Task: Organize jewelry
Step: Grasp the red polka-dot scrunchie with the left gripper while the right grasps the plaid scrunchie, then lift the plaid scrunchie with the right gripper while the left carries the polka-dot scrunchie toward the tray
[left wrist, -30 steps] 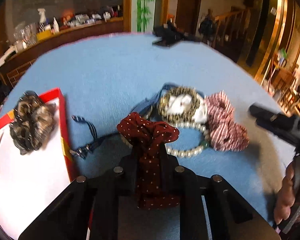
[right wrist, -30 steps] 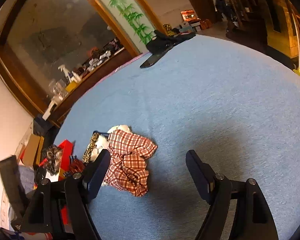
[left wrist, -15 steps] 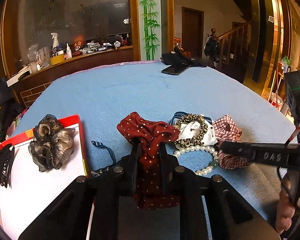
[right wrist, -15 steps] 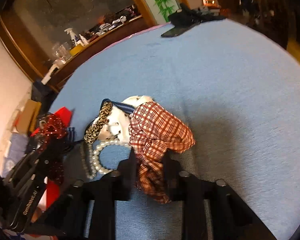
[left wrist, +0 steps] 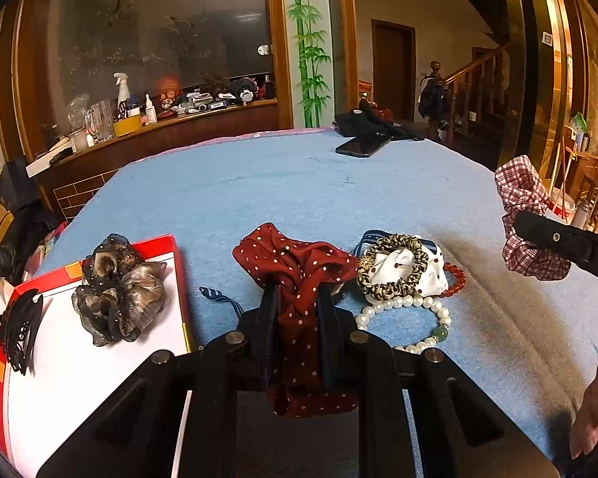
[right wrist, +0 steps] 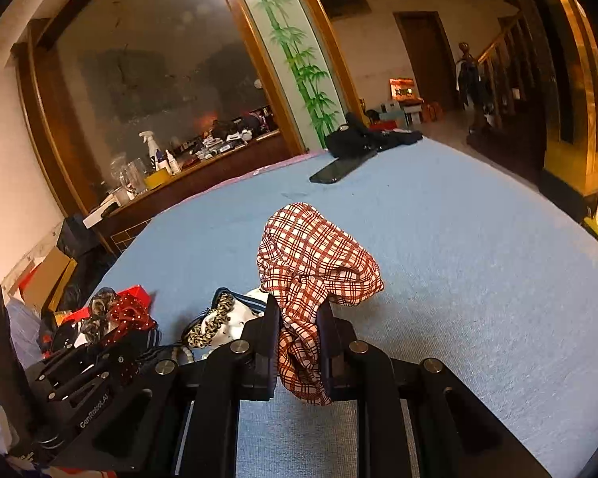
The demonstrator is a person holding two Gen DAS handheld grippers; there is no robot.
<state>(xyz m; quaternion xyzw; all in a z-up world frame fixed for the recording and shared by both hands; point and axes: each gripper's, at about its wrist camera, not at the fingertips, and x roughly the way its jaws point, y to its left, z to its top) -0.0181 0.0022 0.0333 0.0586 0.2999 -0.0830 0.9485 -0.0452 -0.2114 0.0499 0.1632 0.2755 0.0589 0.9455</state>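
Operator: Status of left gripper [left wrist: 295, 314]?

Observer: Jaws narrow, clamped on the dark red dotted scrunchie [left wrist: 299, 267], held just above the blue tablecloth [left wrist: 259, 187], beside the red-rimmed tray [left wrist: 179, 279].

Operator: Right gripper [right wrist: 298, 330]?

Observer: Jaws closed moments ago; pads now pinch the red plaid scrunchie [right wrist: 315, 259], clear of the cloth.

Operator: Remaining items?

Observer: Pearl bracelet [left wrist: 402, 306], leopard-print scrunchie [left wrist: 394, 263] and red bead bracelet [left wrist: 456, 281] lie clustered on the cloth. Grey sheer scrunchie [left wrist: 115, 290] and black claw clip [left wrist: 20, 330] rest in the tray.
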